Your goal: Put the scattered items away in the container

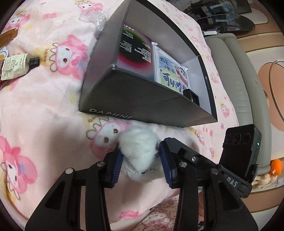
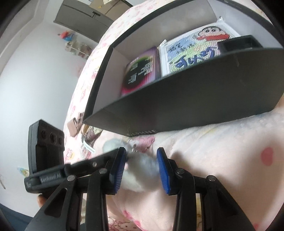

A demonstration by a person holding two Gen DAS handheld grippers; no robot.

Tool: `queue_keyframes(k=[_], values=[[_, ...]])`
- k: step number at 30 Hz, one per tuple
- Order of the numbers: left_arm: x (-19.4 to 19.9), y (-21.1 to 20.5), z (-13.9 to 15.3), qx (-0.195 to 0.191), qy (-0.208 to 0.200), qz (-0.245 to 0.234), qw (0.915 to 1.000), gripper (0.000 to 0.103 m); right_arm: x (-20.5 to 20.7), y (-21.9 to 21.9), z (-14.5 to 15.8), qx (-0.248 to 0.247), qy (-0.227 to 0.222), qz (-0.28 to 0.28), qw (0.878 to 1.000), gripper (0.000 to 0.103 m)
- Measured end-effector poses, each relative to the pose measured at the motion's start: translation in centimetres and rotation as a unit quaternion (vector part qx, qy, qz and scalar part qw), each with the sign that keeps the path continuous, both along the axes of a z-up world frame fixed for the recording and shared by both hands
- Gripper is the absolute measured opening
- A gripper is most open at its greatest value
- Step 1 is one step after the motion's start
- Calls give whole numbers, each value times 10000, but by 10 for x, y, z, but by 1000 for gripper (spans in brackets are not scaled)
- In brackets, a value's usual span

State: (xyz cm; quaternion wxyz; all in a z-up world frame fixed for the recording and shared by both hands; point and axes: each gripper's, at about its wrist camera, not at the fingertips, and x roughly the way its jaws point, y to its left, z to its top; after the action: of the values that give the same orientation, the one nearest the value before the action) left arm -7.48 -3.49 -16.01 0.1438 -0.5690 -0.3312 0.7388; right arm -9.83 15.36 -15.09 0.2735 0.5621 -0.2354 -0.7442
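Observation:
A dark grey box marked DAPHNE (image 1: 124, 99) lies open on a pink cartoon blanket (image 1: 44, 115). Inside it are a purple-black package (image 1: 134, 53), a cartoon bead picture (image 1: 170, 74) and a small black box (image 1: 190, 95). A white fluffy toy (image 1: 140, 149) lies just in front of the box. My left gripper (image 1: 140, 160) straddles the toy, its blue pads (image 1: 117, 168) beside it with a gap on the right. In the right wrist view my right gripper (image 2: 141, 160) also straddles the blurred toy (image 2: 142, 167) below the box (image 2: 186, 99).
A cream tube with a black cap (image 1: 16, 65) and a wooden comb (image 1: 8, 36) lie at the far left of the blanket. Crinkled clear plastic (image 1: 95, 16) lies behind the box. Small items (image 2: 88, 135) lie left of the box. A grey padded bed edge (image 1: 236, 74) runs on the right.

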Motion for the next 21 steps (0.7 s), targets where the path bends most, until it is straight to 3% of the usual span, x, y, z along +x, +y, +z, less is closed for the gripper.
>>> queue_keyframes(k=[5,9,13,18,21], values=[[-9,-9,-6,79,-102,359,9993,56,-4,1,-14,160,-219,-56,9996,33],[-18,-8,-22,-5,-283,408,9988,57,-8,0,-18,124,-232,-74,9996,33],[-20,1,-30,194,-313,327,9988,57,-12,-1,-22,130,-222,-56,9997,33],[-17,15,-23,175,-170,95,9997,41,-17,-4,-24,94,-222,-10,9997,33],[-15,16,-20,331,-131,94,9993,39,-19,-4,-23,7,-217,-35,9998,32]])
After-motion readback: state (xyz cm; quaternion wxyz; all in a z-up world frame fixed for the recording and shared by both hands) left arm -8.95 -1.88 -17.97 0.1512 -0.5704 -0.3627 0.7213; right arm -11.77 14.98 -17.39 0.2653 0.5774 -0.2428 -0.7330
